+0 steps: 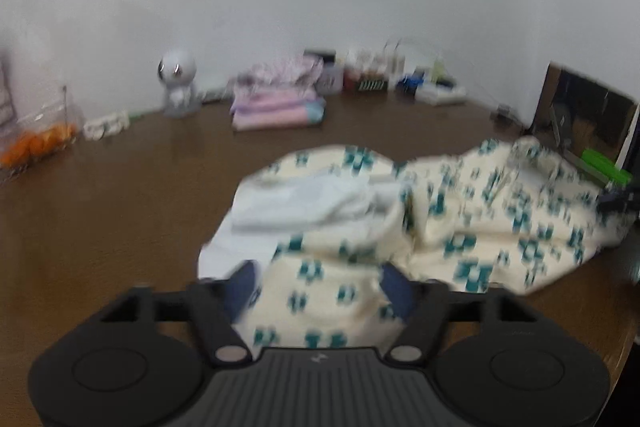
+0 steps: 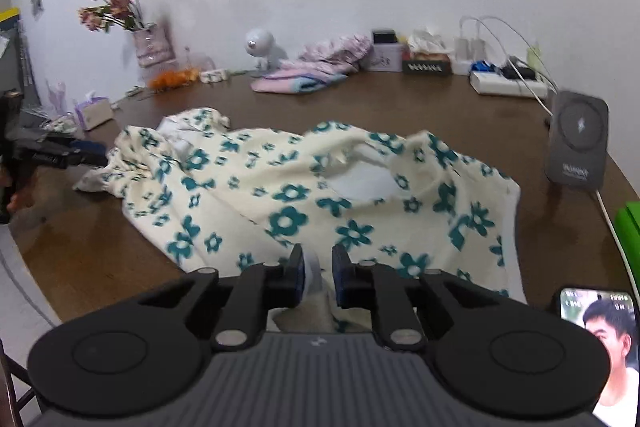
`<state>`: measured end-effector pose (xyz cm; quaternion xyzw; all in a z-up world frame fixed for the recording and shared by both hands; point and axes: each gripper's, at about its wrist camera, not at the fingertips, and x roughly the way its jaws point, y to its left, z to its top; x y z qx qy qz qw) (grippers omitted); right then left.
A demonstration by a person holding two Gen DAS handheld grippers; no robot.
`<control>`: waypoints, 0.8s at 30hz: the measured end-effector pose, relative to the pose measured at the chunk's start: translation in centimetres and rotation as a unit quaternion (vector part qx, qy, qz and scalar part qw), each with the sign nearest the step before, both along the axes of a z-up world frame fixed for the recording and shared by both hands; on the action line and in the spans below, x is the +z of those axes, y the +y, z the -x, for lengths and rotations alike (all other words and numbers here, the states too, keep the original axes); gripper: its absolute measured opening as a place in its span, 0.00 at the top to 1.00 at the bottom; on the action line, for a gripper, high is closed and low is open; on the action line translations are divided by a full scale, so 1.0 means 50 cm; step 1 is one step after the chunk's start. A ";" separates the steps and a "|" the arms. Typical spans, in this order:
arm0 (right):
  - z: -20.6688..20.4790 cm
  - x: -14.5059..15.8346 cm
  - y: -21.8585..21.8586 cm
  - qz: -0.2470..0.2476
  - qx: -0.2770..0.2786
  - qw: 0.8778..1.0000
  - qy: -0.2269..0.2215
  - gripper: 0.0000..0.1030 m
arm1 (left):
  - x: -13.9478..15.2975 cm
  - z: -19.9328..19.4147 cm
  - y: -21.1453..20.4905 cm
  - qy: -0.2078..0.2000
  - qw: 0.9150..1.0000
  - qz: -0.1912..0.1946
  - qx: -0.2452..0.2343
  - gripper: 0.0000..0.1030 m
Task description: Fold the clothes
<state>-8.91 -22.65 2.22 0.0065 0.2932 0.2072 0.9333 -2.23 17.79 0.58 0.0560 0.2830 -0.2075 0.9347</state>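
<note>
Cream floral garment [image 2: 304,183] sprawls on brown table [image 2: 380,99]; folded pink clothes [image 2: 298,81] behind it near the white wall. Left gripper [image 1: 318,281] spread wide, cloth loose between; right gripper [image 2: 318,275] pinches the garment's hem.

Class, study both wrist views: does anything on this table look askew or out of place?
Yes. The floral garment lies crumpled and bunched on the brown table, not flat, its pale lining showing. By contrast, the pink folded stack by the wall is neat. Nothing looks spilled or damaged.
</note>
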 end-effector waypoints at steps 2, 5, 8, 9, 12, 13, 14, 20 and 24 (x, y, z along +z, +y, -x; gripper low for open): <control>0.001 -0.005 0.013 0.009 0.010 1.000 0.003 0.84 | 0.003 -0.021 -0.009 -0.003 1.000 0.000 -0.030 0.24; -0.003 -0.016 0.032 0.026 0.018 0.999 0.014 0.84 | -0.007 -0.066 -0.019 0.028 0.998 0.003 -0.050 0.28; 0.000 -0.022 0.031 0.015 0.023 0.999 0.019 0.84 | -0.020 -0.093 -0.019 0.071 0.994 0.028 -0.072 0.90; -0.003 -0.025 0.029 0.013 0.019 0.999 0.027 0.85 | -0.019 -0.087 -0.019 0.072 0.994 0.032 -0.079 0.91; -0.009 -0.025 0.008 -0.017 0.014 0.999 0.049 0.93 | 0.001 -0.033 -0.012 0.043 0.995 0.042 -0.082 0.92; -0.007 -0.019 0.001 -0.029 0.024 0.998 0.055 0.94 | 0.011 -0.007 -0.006 0.038 0.995 0.050 -0.082 0.92; -0.004 -0.013 -0.007 -0.040 0.036 0.997 0.061 0.95 | 0.022 0.019 -0.001 0.034 0.994 0.058 -0.082 0.92; -0.005 0.003 -0.038 -0.073 0.054 0.991 0.097 0.95 | 0.035 0.091 0.007 0.067 0.996 0.014 -0.051 0.92; -0.016 -0.016 0.000 -0.004 0.006 0.998 0.065 0.86 | 0.006 0.060 -0.018 0.090 0.995 -0.022 -0.030 0.90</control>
